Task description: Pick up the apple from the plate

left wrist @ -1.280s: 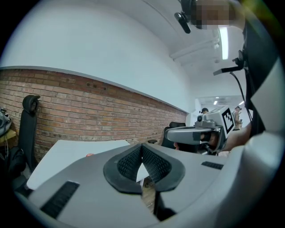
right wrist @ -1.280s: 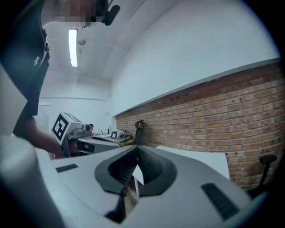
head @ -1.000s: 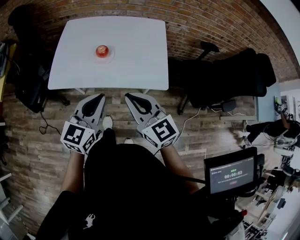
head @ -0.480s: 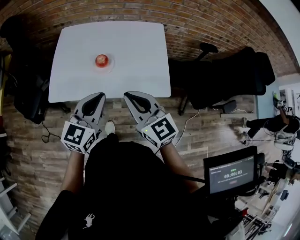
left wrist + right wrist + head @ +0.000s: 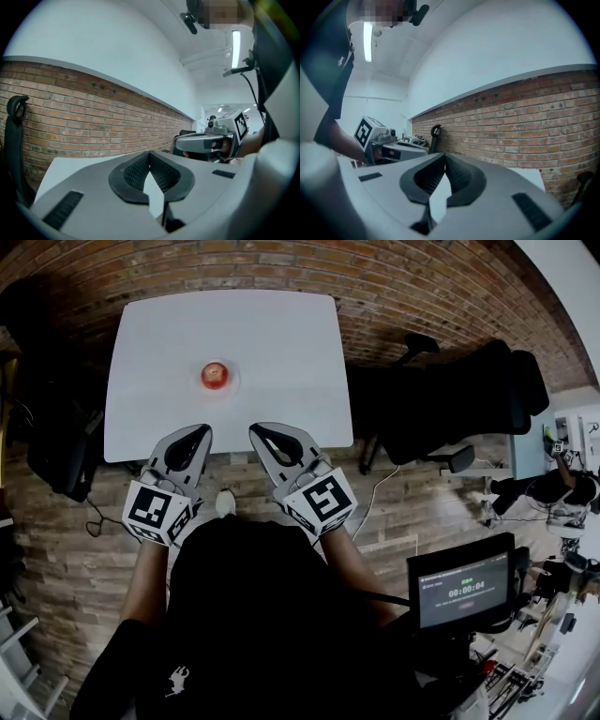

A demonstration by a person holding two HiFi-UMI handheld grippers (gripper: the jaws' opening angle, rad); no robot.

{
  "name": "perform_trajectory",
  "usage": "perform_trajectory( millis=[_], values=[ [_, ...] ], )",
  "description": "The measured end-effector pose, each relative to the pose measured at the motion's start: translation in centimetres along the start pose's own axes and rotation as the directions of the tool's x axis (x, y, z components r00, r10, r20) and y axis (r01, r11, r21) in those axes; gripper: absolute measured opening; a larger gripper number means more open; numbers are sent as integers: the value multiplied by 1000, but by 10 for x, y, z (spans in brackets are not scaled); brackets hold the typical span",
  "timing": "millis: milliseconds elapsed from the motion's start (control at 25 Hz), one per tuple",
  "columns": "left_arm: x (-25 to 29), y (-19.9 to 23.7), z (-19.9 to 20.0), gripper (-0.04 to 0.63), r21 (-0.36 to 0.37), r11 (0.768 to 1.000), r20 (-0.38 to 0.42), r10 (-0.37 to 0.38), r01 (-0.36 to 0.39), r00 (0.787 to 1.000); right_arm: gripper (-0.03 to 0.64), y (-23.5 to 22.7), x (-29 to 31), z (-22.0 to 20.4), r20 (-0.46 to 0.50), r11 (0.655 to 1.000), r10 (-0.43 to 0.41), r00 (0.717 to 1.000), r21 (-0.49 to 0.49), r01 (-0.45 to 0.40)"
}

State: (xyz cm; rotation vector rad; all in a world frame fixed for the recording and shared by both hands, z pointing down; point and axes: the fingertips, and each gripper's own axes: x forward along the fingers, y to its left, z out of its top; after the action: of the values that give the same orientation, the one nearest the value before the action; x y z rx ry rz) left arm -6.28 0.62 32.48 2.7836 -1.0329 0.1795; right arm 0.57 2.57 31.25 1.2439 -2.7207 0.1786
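A red apple (image 5: 216, 375) sits on a small pale plate (image 5: 230, 385) in the middle of a white table (image 5: 281, 343) in the head view. Both grippers are held side by side at the table's near edge, well short of the plate. My left gripper (image 5: 199, 433) is shut, its pads meeting with nothing between them (image 5: 150, 155). My right gripper (image 5: 259, 431) is likewise shut and empty (image 5: 444, 156). Each gripper view shows the other gripper beside it and a strip of tabletop; the apple is hidden in both.
Black office chairs stand right of the table (image 5: 450, 399) and at its left (image 5: 47, 418). A brick wall (image 5: 84, 122) runs behind the table. A screen with a timer (image 5: 464, 589) is at lower right. Cables lie on the wood floor (image 5: 384, 484).
The table and apple have drawn closer in the head view. Both grippers have advanced together, from over the floor to the table's near edge. Their jaws stay shut.
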Motion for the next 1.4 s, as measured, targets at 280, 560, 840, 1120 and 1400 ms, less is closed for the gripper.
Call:
perform_trajectory(
  millis=[280, 560, 840, 1120, 1400],
  values=[
    [-1, 36, -3, 5, -5, 1000, -3, -18, 18, 1000, 5, 3, 36, 6, 24, 1000, -9, 1000, -8, 9],
    [1, 60, -7, 5, -14, 999, -4, -39, 39, 999, 5, 2, 57, 1, -8, 999, -39, 999, -3, 39],
    [-5, 78, -16, 5, -37, 998, -35, -46, 44, 998, 5, 7, 78, 1, -5, 999, -33, 999, 3, 33],
    [-7, 97, -9, 5, -29, 999, -8, -30, 30, 1000, 5, 5, 90, -3, -23, 1000, -21, 1000, 20, 22],
    [-10, 99, -15, 5, -31, 999, -26, -17, 16, 1000, 5, 3, 97, 1, -11, 1000, -11, 1000, 21, 11]
  ],
)
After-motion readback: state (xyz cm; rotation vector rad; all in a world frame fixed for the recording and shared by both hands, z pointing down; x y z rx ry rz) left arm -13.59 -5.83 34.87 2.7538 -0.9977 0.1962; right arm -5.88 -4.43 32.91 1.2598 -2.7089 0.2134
